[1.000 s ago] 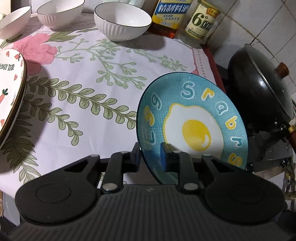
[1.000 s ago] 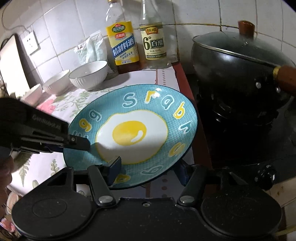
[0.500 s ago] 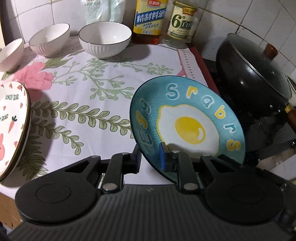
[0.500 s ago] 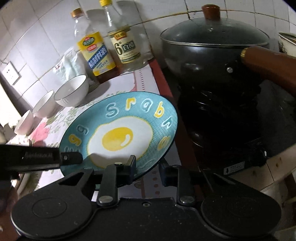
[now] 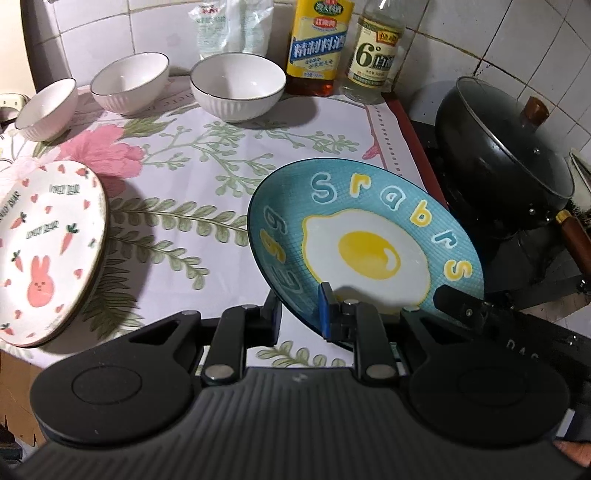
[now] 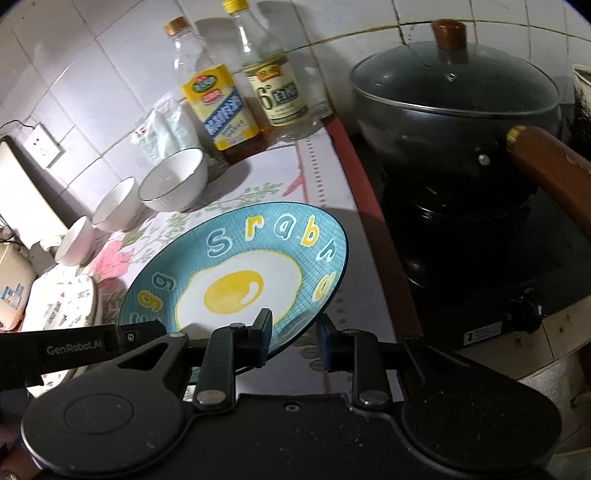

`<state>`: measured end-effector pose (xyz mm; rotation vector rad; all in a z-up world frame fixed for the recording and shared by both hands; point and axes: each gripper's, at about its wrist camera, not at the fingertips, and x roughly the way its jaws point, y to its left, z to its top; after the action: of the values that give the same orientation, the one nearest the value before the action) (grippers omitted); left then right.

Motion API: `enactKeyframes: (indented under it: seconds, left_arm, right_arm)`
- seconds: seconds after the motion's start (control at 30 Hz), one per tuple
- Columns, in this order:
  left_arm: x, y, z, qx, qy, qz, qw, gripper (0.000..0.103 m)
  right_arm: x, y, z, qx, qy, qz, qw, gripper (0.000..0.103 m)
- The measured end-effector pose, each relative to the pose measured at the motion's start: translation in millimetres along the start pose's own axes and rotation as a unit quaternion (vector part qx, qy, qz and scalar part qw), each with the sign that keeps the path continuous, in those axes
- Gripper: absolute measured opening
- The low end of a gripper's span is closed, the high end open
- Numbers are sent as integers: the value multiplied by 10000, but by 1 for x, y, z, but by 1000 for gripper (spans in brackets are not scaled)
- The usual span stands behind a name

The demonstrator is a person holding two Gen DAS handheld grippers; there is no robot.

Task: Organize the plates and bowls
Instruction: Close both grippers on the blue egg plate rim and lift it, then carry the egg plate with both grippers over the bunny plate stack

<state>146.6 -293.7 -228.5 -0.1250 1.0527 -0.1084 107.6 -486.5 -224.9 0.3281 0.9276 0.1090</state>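
A blue plate with a fried-egg picture (image 5: pixel 369 243) is held above the flowered tablecloth by both grippers. My left gripper (image 5: pixel 299 317) is shut on its near-left rim. My right gripper (image 6: pixel 293 338) is shut on its near-right rim; the plate (image 6: pixel 240 277) fills that view's middle. A stack of white bunny plates (image 5: pixel 44 251) lies at the left (image 6: pixel 62 302). Three white bowls (image 5: pixel 238 86) (image 5: pixel 129 83) (image 5: pixel 46 109) stand in a row at the back.
Two bottles (image 5: pixel 317 44) (image 5: pixel 375 51) and a plastic bag (image 5: pixel 232 26) stand against the tiled wall. A black lidded wok (image 6: pixel 454 110) with a brown handle sits on the stove at the right. The cloth (image 5: pixel 192 184) lies between the plates.
Both grippers have lifted the blue plate and pulled back. The right gripper has closed on the plate's rim. The bunny plates have come further into the left view.
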Motion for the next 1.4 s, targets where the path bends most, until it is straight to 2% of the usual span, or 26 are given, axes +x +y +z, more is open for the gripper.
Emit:
enactKeyframes:
  seconds: [0.37, 0.77, 1.07, 1.4]
  left_arm:
    - [-65, 37, -1, -180, -170, -87, 9997, 19]
    - [-134, 107, -31, -554, -697, 157, 9959, 19]
    - [-153, 168, -47, -884, -722, 297, 9930, 19]
    - [-143, 218, -58, -1015, -705, 375, 9916, 19]
  right_arm:
    - [-36, 52, 7, -390, -12, 232, 9990, 30]
    - [-59, 130, -8, -921, -53, 723, 9931, 30]
    - [-50, 183, -26, -1196, 33, 978, 9880, 30]
    - [-25, 225, -46, -1388, 129, 1047, 9847, 30]
